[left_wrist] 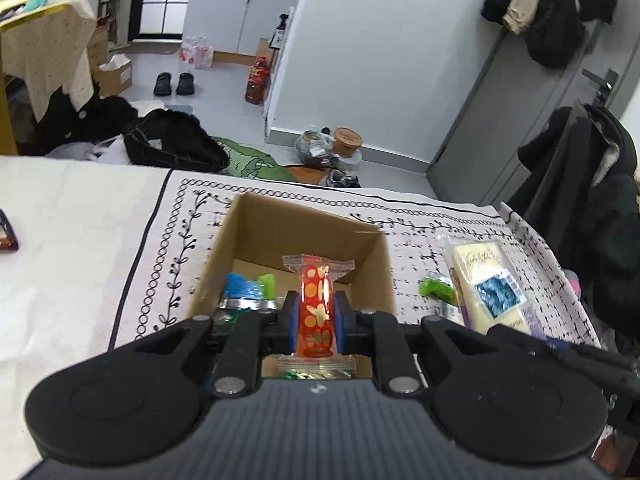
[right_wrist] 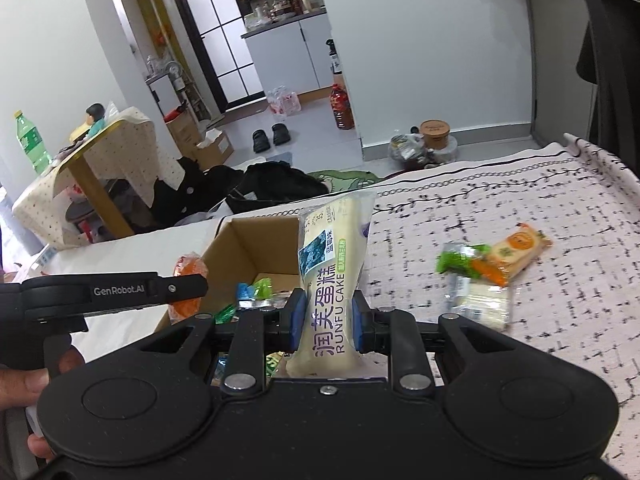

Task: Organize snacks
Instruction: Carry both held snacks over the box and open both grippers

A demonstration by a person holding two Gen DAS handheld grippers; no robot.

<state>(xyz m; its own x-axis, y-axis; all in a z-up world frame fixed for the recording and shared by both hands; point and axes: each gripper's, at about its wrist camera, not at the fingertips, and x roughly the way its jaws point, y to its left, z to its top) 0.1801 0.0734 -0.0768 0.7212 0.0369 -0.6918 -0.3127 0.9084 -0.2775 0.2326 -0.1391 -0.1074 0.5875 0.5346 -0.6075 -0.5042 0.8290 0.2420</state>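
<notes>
White walls, pale tiled floor — black slippers near glass-panelled door; grey door hung with coats; cloth-draped side table.

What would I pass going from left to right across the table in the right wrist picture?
The other black hand-held gripper with an orange wrapped snack → open brown cardboard box → white Runfu Cake packet clamped upright in this hand-held gripper → green-ended clear wrapper → orange and cream cracker packet.

I work in a lived-in home: shoes on the floor, coats hanging, kitchen cabinets behind me.
</notes>
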